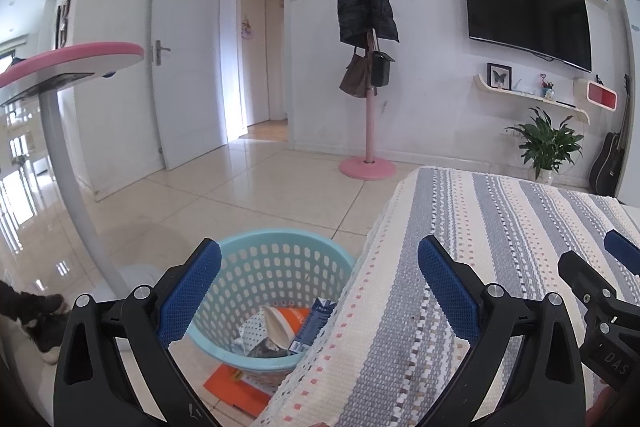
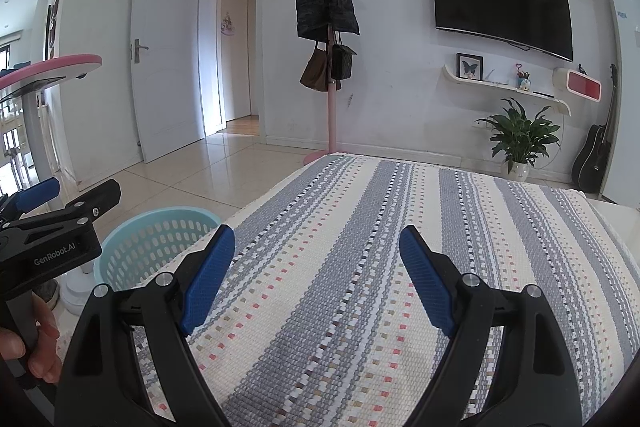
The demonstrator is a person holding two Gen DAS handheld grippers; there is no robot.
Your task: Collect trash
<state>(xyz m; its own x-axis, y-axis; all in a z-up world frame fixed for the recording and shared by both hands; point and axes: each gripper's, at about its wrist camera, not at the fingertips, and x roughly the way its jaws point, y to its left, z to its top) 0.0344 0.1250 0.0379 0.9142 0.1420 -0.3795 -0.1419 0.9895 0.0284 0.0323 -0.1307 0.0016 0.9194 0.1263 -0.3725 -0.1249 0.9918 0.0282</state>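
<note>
A light blue perforated basket (image 1: 256, 267) stands on the floor beside the table's left edge and holds trash (image 1: 284, 327): crumpled white paper, an orange wrapper and a dark blue carton. My left gripper (image 1: 320, 291) hangs open over the basket's right side and the table edge, nothing between its blue pads. In the right wrist view my right gripper (image 2: 316, 279) is open above the striped tablecloth (image 2: 360, 267), empty. The basket (image 2: 152, 243) shows at lower left there, with the left gripper's black body (image 2: 52, 239) and a hand (image 2: 36, 343) holding it.
An orange flat item (image 1: 236, 387) lies on the floor under the basket. A pink-topped stand (image 1: 72, 59) on a grey pole rises at left. A shoe (image 1: 36, 311) is at the far left. Coat rack (image 1: 366, 67), plant (image 1: 548, 143), guitar and TV line the far wall.
</note>
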